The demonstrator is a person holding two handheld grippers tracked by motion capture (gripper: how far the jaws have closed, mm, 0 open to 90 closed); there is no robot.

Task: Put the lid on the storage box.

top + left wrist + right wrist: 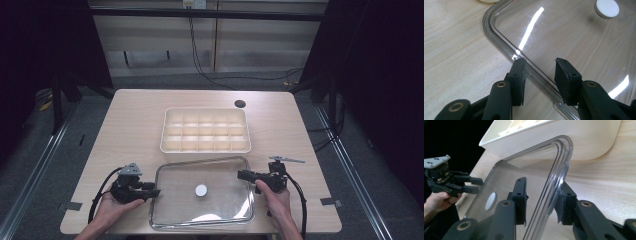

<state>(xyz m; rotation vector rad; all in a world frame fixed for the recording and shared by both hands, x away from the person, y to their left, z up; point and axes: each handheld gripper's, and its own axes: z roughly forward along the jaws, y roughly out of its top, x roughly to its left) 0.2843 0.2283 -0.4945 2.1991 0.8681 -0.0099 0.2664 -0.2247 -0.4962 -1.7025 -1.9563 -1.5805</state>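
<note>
Clear lid (220, 172) flat on tabletop (135, 125), just in front of cream compartment tray (206, 145); white knob (201, 190) at centre. Left hand-held gripper (539, 67) straddles lid's left rim, jaws apart, pads not pressing. Right hand-held gripper (543, 192) straddles right rim, one pad touching it, other pad clear.

Black two-jaw left gripper (154, 192) and right gripper (240, 174), brass-riveted, each topped by a grey triangular plate, trailing black cables.
</note>
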